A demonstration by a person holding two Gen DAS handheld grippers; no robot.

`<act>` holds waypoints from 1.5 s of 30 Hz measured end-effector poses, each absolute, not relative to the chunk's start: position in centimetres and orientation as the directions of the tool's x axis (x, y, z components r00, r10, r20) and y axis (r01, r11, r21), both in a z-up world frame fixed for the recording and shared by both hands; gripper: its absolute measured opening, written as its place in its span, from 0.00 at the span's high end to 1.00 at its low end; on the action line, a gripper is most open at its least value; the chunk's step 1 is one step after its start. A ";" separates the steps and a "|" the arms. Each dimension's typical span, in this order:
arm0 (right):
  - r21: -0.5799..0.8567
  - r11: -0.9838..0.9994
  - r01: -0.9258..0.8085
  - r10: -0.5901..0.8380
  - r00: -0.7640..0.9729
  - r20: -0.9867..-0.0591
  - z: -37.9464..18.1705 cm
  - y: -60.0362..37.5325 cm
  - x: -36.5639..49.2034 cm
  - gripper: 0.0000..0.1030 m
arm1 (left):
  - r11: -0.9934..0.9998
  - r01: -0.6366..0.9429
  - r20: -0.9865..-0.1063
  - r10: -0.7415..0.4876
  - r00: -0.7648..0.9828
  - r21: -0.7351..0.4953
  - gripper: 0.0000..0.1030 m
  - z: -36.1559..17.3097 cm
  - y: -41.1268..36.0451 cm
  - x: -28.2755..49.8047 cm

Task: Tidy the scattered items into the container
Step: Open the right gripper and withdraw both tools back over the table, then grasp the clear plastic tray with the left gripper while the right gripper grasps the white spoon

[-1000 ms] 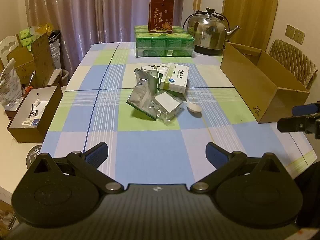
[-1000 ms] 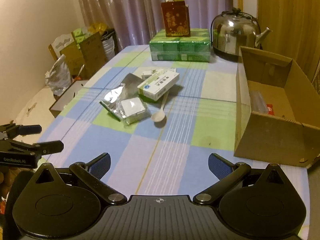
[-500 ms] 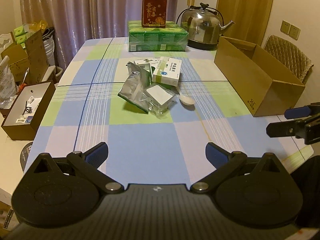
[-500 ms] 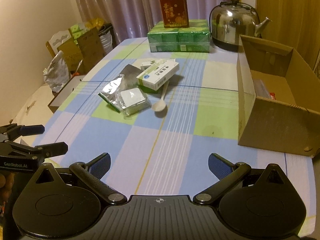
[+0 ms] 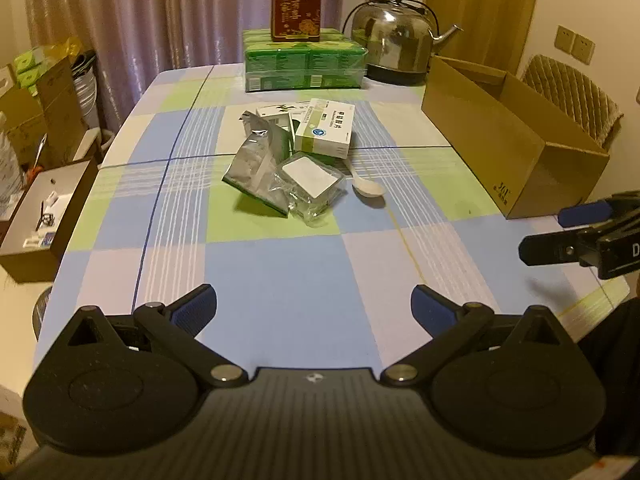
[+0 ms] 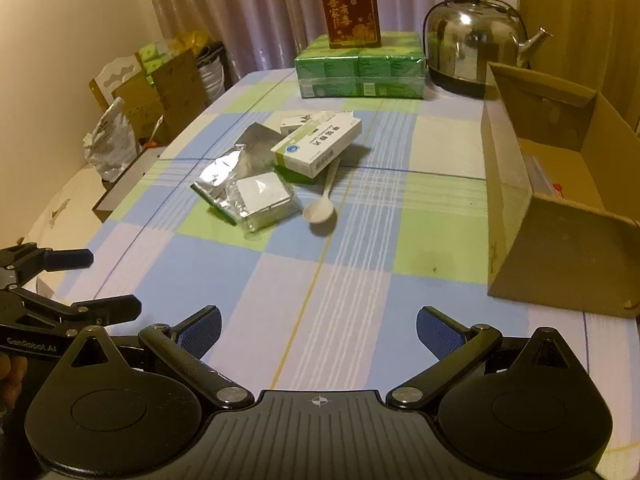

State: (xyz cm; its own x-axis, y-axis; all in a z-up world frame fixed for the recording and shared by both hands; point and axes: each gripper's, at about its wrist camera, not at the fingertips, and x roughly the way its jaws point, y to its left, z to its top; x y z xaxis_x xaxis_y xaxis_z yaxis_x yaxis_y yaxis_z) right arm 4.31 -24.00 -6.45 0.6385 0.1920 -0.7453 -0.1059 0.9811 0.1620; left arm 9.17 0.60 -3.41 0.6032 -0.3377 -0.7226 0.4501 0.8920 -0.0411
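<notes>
Left tool [image 5: 314, 308]: released, jaws spread wide with nothing between them, held low over the near edge of the tabletop [image 5: 280, 272]. Right tool [image 6: 318, 326]: likewise released and empty, over the near right part of the checked cloth. Each tool shows in the other's view (the right one at the right edge of the left view, the left one at the lower left of the right view), and both are well apart from the items.

The scattered items lie in one cluster at mid-tabletop. A white and green medicine box [image 6: 317, 145] rests on top, tilted, over a smaller white box [image 5: 276, 114] behind it. A silver foil pouch [image 5: 256, 164] lies to the left of the cluster, touching a clear plastic packet [image 5: 310, 184] with a white square pad inside. A white spoon [image 6: 320, 210] lies just beside the packet, its handle running under the medicine box.

The cardboard box [image 6: 560, 216] stands open on the right side of the tabletop, well apart from the cluster; something red and white shows inside, too dim to identify.

At the far end stand a green multipack [image 5: 304, 64], a dark red carton [image 5: 297, 0] on top of it, and a steel kettle [image 6: 474, 46] beside them.
</notes>
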 end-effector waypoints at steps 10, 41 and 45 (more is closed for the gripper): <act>0.142 0.982 -0.122 0.188 0.658 -0.729 -9.0 -23.5 9.4 0.13 | 0.844 0.536 -0.720 -0.368 0.588 0.006 0.02 -5.0 -0.9 13.2; 0.130 0.979 -0.160 0.203 0.651 -0.731 -14.5 -23.7 18.7 0.38 | 0.637 0.766 -0.743 -0.472 0.476 0.087 0.30 -12.6 -6.3 25.1; 0.127 0.979 -0.158 0.200 0.651 -0.732 -14.6 -23.5 19.1 0.38 | 0.642 0.764 -0.750 -0.469 0.467 0.074 0.61 -12.7 -6.5 25.2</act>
State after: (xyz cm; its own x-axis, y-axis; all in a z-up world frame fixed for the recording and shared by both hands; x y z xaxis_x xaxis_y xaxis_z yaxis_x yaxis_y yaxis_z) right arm 19.06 -23.55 -14.61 0.6509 0.2004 -0.7322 -0.1583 0.9792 0.1272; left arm 25.21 -6.53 -12.73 0.4666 -0.4692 -0.7497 0.7635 0.6415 0.0737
